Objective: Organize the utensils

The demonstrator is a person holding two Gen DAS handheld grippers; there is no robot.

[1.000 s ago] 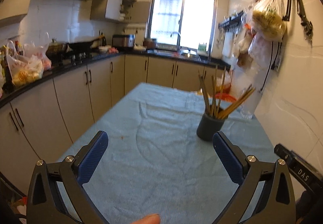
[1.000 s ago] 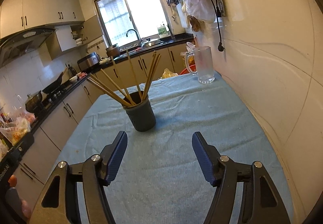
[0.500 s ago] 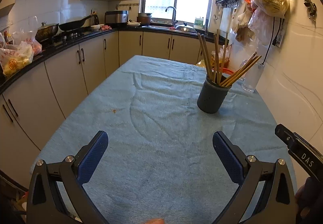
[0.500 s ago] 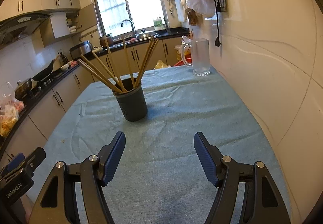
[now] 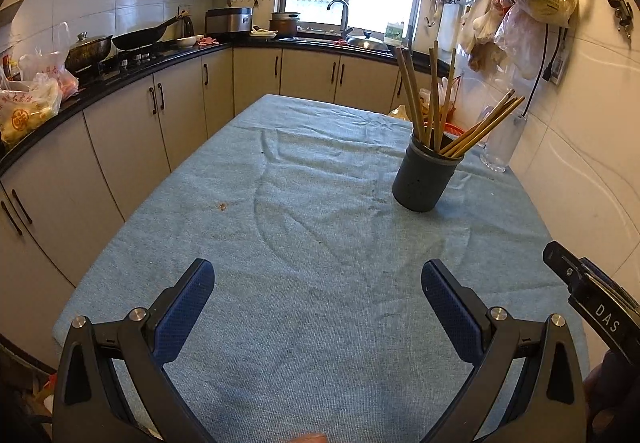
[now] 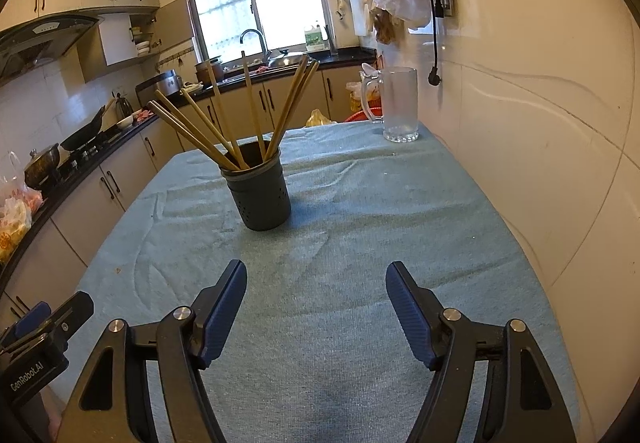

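in my left view the counter (image 5: pixel 320 303), covered by a blue-green cloth, fills most of the frame, more than a second ago, when the cabinets and window took the upper half. the view has tipped down toward the cloth, and the window now sits at the top edge. in the right view the same shift shows: the counter (image 6: pixel 360 243) takes up more of the frame.

the dark grey utensil holder (image 5: pixel 424 179) stands upright on the cloth, right of centre in my left view and a little left of centre in the right view (image 6: pixel 258 199). it looks larger and higher in the frame than a second ago, and it has not moved on the cloth. wooden chopsticks (image 5: pixel 432 99) stand in it, fanned out, some upright and some leaning to the right in the left view; in the right view the chopsticks (image 6: pixel 248 111) splay to both sides. a clear glass mug (image 6: pixel 398 103) stands near the far edge of the counter by the wall, upper right of centre, and looks empty.

my left hand-held gripper (image 5: pixel 318 287) is spread wide over bare cloth with nothing between its blue pads. my right hand-held gripper (image 6: pixel 316 287) is also spread, its jaws have just been opening further, and only cloth lies between them. both are well short of the holder.
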